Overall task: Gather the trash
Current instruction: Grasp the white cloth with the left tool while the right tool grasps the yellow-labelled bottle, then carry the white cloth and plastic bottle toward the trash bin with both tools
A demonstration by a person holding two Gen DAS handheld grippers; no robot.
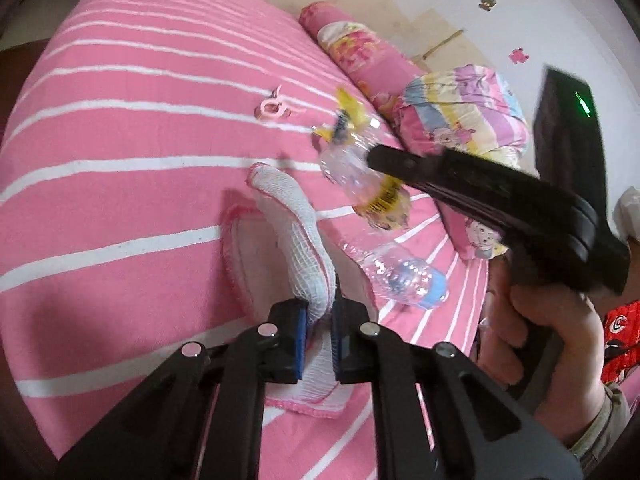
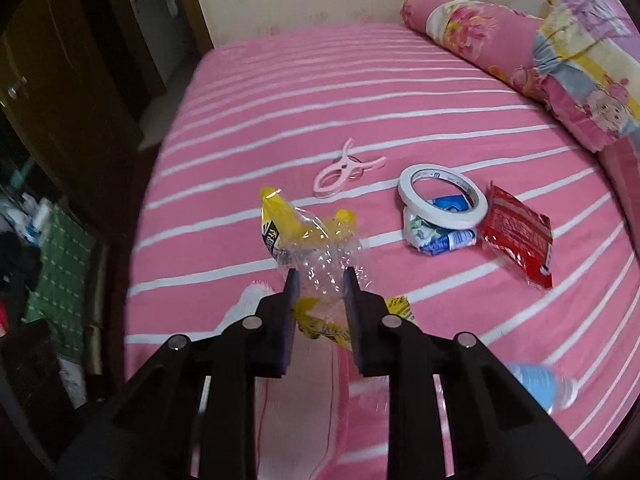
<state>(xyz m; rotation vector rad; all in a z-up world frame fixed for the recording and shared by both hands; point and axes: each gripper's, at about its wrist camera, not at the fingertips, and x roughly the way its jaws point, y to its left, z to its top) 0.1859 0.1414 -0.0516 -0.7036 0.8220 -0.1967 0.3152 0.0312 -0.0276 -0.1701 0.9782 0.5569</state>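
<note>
Bed (image 2: 360, 92), pink striped. Right gripper (image 2: 320, 312) pinching crushed bottle (image 2: 316, 256), yellow label, lifted above the sheet. Left gripper (image 1: 320, 340) clamped on rim of white mesh bag (image 1: 296, 220), mouth held up. Second bottle (image 1: 404, 276) lying just right of bag. Farther off: peg (image 2: 346, 170), tape (image 2: 442, 196), blue wrapper (image 2: 436, 236), red packet (image 2: 518, 236). Pillows (image 2: 520, 52) far right.

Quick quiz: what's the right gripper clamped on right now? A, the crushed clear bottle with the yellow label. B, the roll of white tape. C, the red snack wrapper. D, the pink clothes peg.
A: the right gripper pinches the crushed clear bottle; the tape, peg and red wrapper lie untouched on the bed.
</note>
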